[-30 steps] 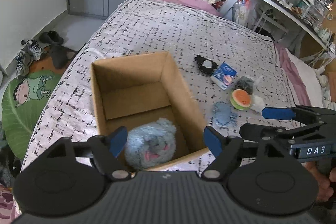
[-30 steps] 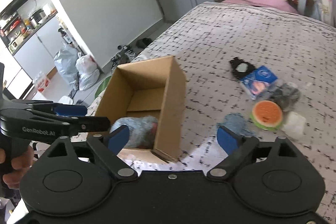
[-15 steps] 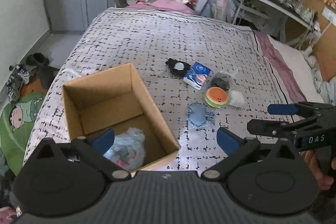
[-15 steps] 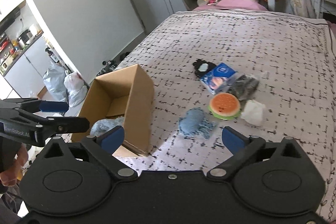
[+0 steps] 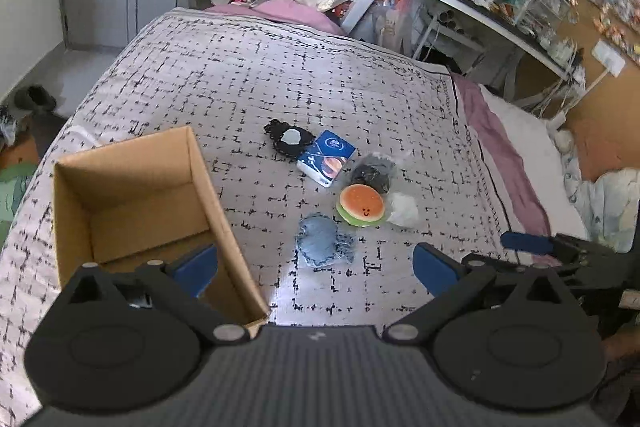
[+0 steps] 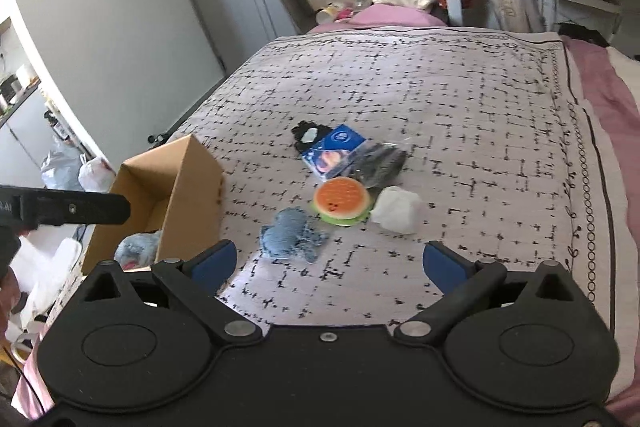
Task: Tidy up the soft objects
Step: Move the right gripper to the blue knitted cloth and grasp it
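A blue plush toy (image 6: 138, 247) lies in the near corner of the cardboard box (image 5: 132, 163) on the bed (image 5: 248, 67). The rest wait in a loose cluster beside the box: a blue fabric piece (image 5: 324, 241) nearest, then a burger squishy (image 5: 362, 205). Left gripper (image 5: 314, 265) and right gripper (image 6: 330, 263) have just been opening; both gape with nothing between them, probably readied for the next pick

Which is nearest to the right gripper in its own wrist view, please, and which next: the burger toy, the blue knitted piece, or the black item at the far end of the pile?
From the right gripper, which is open:
1. Blue knitted piece, just ahead, towards the cardboard box.
2. Burger toy, behind it, mid-pile.
3. Black item, at the pile's far end, beside the blue packet.
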`<act>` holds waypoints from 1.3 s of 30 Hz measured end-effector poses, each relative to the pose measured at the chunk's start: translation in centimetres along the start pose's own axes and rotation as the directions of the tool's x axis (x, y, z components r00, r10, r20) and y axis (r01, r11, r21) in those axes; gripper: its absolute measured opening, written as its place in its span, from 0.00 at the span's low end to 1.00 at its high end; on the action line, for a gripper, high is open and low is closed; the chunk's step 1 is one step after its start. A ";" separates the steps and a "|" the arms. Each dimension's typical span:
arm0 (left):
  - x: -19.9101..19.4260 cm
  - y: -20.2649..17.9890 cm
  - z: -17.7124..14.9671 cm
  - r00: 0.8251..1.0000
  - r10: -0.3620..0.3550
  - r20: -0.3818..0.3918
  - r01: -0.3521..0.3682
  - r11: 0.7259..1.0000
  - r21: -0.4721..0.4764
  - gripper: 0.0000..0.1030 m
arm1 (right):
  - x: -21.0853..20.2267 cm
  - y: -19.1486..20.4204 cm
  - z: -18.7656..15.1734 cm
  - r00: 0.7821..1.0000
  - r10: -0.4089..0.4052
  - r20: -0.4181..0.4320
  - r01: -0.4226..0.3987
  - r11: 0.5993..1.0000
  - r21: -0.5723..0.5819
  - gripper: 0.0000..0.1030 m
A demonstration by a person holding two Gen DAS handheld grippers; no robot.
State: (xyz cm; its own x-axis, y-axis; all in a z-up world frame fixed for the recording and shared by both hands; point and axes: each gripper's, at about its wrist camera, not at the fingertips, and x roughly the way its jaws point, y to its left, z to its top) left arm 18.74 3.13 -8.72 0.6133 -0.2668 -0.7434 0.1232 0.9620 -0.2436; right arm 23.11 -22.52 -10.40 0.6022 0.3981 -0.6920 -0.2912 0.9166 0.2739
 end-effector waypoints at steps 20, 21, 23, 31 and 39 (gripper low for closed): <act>4.9 -2.5 1.2 0.996 -0.050 -0.070 0.054 0.997 0.060 1.00 | 1.5 -3.7 -0.5 0.999 -0.038 -0.011 0.039 0.998 0.058 0.98; 5.2 -2.6 1.2 0.996 -0.047 -0.077 0.052 0.997 0.065 1.00 | 1.6 -3.9 -0.5 0.999 -0.037 -0.010 0.037 0.997 0.064 0.98; 5.9 -2.8 1.2 0.995 -0.032 -0.093 0.039 0.996 0.075 1.00 | 1.9 -4.4 -0.5 0.999 -0.039 -0.011 0.040 0.996 0.082 0.98; 8.4 -2.7 1.6 0.991 0.032 -0.126 -0.025 0.998 0.060 1.00 | 3.3 -5.4 -0.4 0.999 -0.042 0.001 0.042 0.995 0.095 0.97; 11.0 -3.5 2.4 0.990 0.033 -0.135 -0.020 0.995 0.098 0.97 | 5.2 -6.4 0.2 0.999 -0.038 -0.019 0.040 0.994 0.102 0.94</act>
State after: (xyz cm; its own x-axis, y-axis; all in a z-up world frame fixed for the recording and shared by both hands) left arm 26.95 -3.02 -14.59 0.5058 -0.2405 -0.8284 0.1869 0.9681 -0.1670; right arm 28.19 -26.29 -15.62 0.5984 0.3618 -0.7148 -0.1893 0.9308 0.3126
